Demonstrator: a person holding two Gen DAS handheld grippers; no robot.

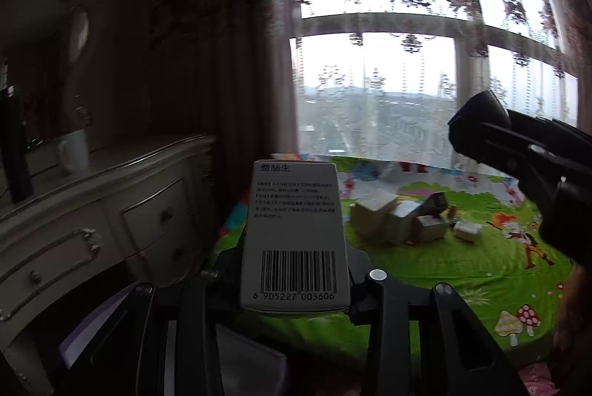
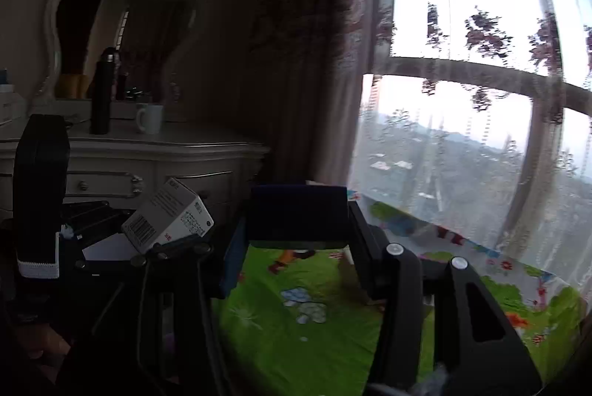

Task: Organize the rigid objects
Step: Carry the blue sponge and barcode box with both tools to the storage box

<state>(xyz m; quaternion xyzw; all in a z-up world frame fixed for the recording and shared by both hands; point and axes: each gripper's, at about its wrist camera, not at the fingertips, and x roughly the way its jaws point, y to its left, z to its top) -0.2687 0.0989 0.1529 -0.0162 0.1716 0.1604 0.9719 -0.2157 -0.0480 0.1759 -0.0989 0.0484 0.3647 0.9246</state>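
My left gripper is shut on a white medicine box with a barcode, held upright above the near edge of a green cartoon mat. The same box shows tilted at the left of the right wrist view, in the left gripper. My right gripper is shut on a dark blue box. It enters the left wrist view from the right as the right gripper. Several small pale boxes lie clustered on the mat.
A cream dresser stands left of the mat, with a white mug, a dark bottle and an ornate mirror on it. A heavy curtain and a sheer flowered curtain cover the window behind the mat.
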